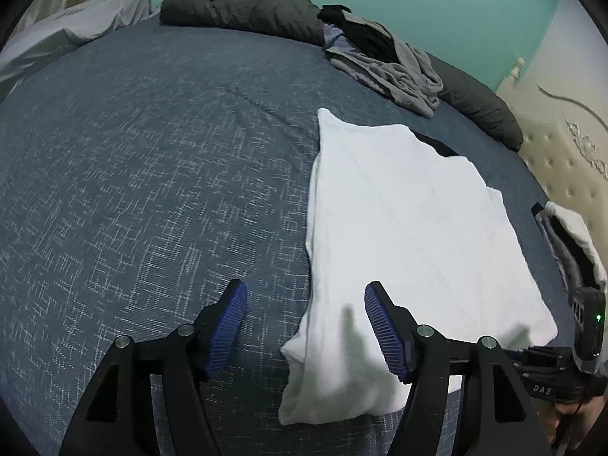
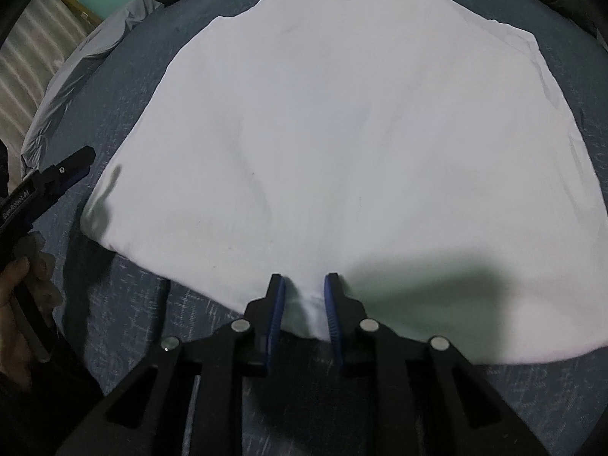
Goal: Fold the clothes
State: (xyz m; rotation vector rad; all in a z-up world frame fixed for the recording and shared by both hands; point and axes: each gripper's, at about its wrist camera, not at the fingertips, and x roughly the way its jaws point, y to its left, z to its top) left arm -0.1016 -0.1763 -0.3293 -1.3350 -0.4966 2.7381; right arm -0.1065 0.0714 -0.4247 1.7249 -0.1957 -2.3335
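Note:
A white garment [image 1: 399, 235] lies folded flat on the blue bed cover [image 1: 152, 174]; it fills most of the right wrist view [image 2: 342, 144]. My left gripper [image 1: 306, 285] is open wide over the garment's near left corner, one finger above the cloth and the other above bare cover. Its tip shows at the left edge of the right wrist view [image 2: 64, 174]. My right gripper [image 2: 304, 276] straddles the garment's near hem. Its jaws are drawn close with a narrow gap, and a little cloth sits between the blue pads [image 2: 279, 304]. The cloth lies flat, not lifted.
At the back of the bed lie a dark rolled blanket [image 1: 235, 3] and a heap of grey and black clothes [image 1: 383, 64]. A cream padded headboard [image 1: 570, 144] stands at the right. A person's hand [image 2: 19, 285] holds the left gripper's handle.

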